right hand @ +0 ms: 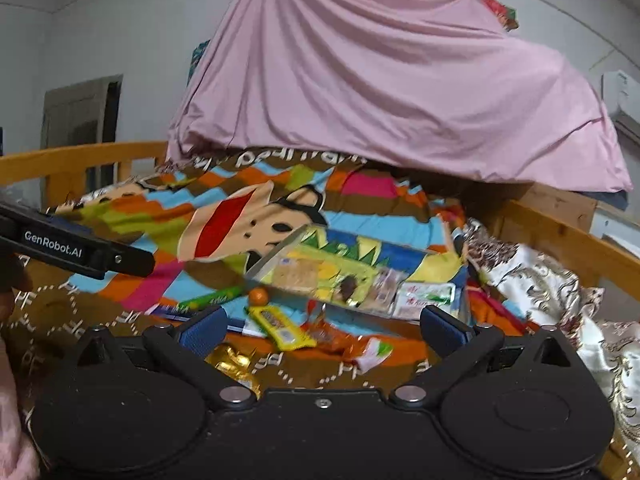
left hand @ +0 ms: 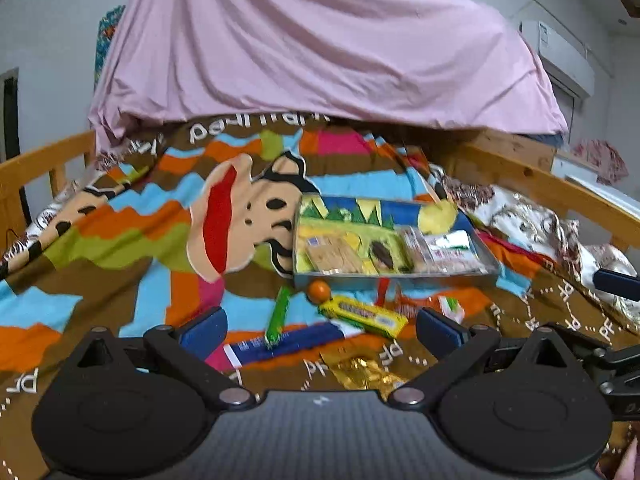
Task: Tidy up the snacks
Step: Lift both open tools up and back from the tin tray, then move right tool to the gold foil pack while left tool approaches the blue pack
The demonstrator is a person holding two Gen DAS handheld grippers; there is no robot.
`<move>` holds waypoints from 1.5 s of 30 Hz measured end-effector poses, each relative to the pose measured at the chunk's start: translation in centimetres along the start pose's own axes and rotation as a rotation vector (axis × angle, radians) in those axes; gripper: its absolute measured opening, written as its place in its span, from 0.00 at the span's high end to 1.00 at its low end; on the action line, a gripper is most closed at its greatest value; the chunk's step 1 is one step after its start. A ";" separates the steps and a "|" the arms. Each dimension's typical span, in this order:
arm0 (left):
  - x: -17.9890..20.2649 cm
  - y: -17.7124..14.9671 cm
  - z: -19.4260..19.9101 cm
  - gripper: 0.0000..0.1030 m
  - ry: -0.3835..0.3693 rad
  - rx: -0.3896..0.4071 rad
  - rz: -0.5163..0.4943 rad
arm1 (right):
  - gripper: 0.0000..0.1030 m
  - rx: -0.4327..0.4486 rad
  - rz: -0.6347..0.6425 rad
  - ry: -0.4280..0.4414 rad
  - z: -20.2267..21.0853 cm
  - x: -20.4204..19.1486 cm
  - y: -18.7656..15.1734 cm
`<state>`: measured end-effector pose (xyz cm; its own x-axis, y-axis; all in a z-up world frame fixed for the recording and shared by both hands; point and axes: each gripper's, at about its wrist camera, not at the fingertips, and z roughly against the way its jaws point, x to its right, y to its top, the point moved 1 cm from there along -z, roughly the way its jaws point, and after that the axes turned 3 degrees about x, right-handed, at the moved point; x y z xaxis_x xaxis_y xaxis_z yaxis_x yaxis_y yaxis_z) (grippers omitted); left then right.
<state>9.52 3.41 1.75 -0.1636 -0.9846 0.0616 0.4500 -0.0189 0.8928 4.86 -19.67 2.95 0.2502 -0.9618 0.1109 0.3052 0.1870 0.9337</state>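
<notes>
A shallow colourful tray (left hand: 394,280) lies on the bed and holds a cracker pack (left hand: 334,256), a dark snack and white packets (left hand: 444,254). In front of it lie loose snacks: a green stick (left hand: 279,316), an orange ball (left hand: 319,291), a yellow bar (left hand: 362,315), a blue bar (left hand: 284,346) and a gold wrapper (left hand: 366,374). My left gripper (left hand: 320,330) is open and empty above them. My right gripper (right hand: 322,326) is open and empty, above the yellow bar (right hand: 282,328) and gold wrapper (right hand: 234,362). The tray (right hand: 460,304) sits just beyond.
The bed has a bright cartoon blanket (left hand: 140,220) and wooden rails (left hand: 44,156). A pink sheet (left hand: 320,40) hangs behind. A floral cloth (right hand: 532,284) lies at the right. The left gripper's body (right hand: 76,250) shows at the left of the right wrist view.
</notes>
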 end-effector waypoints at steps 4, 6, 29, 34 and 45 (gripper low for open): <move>0.0 -0.3 -0.4 0.00 0.014 -0.035 -0.006 | 0.01 -0.042 -0.009 0.014 -0.8 -0.2 -0.4; -0.1 -0.3 -0.9 0.00 0.009 -0.065 0.001 | 0.01 -0.064 -0.019 0.021 -1.1 -0.2 -0.6; -4.4 1.6 -9.8 0.00 -0.153 -0.343 -0.195 | 0.01 -0.244 -0.017 0.100 -6.5 -2.1 -2.5; -5.9 1.1 -12.3 0.00 -0.172 -0.424 -0.183 | 0.01 -0.269 -0.068 0.158 -8.7 -2.5 -2.7; -5.0 -0.5 -16.9 0.01 -0.322 -0.465 -0.299 | 0.01 -0.342 -0.095 0.240 -14.1 -4.3 -4.7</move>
<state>24.92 5.42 -6.52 -0.5639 -0.8251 0.0352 0.6662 -0.4292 0.6099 15.31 -13.63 -6.72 0.4006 -0.9118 -0.0897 0.6142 0.1946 0.7648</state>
